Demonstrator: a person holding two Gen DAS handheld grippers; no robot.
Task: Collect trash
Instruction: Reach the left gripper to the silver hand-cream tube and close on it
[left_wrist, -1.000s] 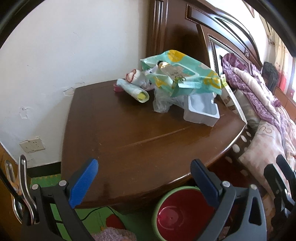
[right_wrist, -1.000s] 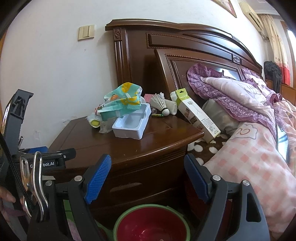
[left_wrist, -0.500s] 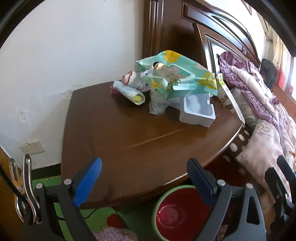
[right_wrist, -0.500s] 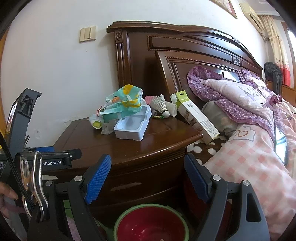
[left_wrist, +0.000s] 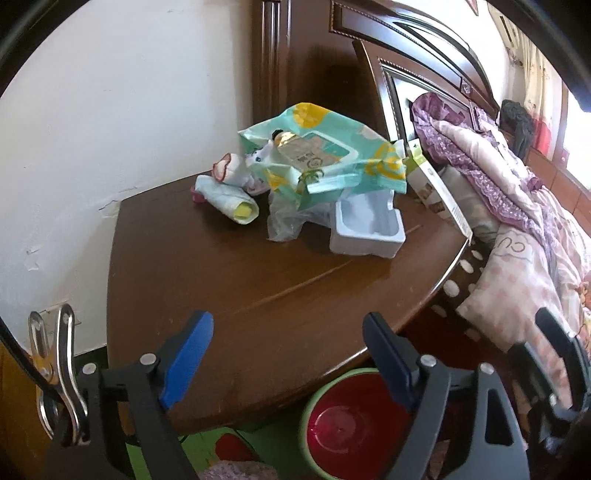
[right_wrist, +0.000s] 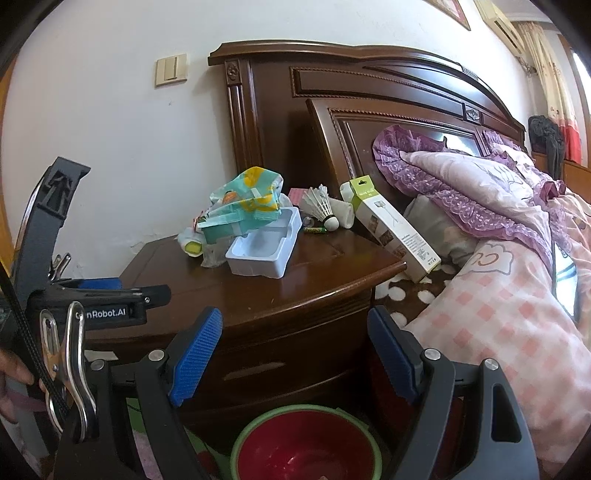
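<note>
Trash is piled at the back of a brown nightstand (left_wrist: 229, 295): a teal and yellow wipes packet (left_wrist: 325, 162) (right_wrist: 243, 206), a white plastic tray (left_wrist: 369, 229) (right_wrist: 262, 251), a clear bag (left_wrist: 288, 221) and a rolled white and yellow item (left_wrist: 229, 201). A red bin with a green rim (left_wrist: 347, 424) (right_wrist: 306, 446) stands on the floor in front. My left gripper (left_wrist: 288, 332) hovers over the nightstand's near edge, its jaws closing with nothing between them. My right gripper (right_wrist: 295, 328) is open and empty above the bin, facing the drawer front.
A shuttlecock (right_wrist: 321, 206), a small battery (right_wrist: 314, 230) and a white and green box (right_wrist: 395, 229) sit at the nightstand's bed side. The bed with pink and purple bedding (right_wrist: 498, 258) fills the right. A wall (left_wrist: 110, 129) is at the left.
The left gripper has risen and eased toward the trash pile, and its blue fingers stand a little closer together. The right gripper has stayed still.
</note>
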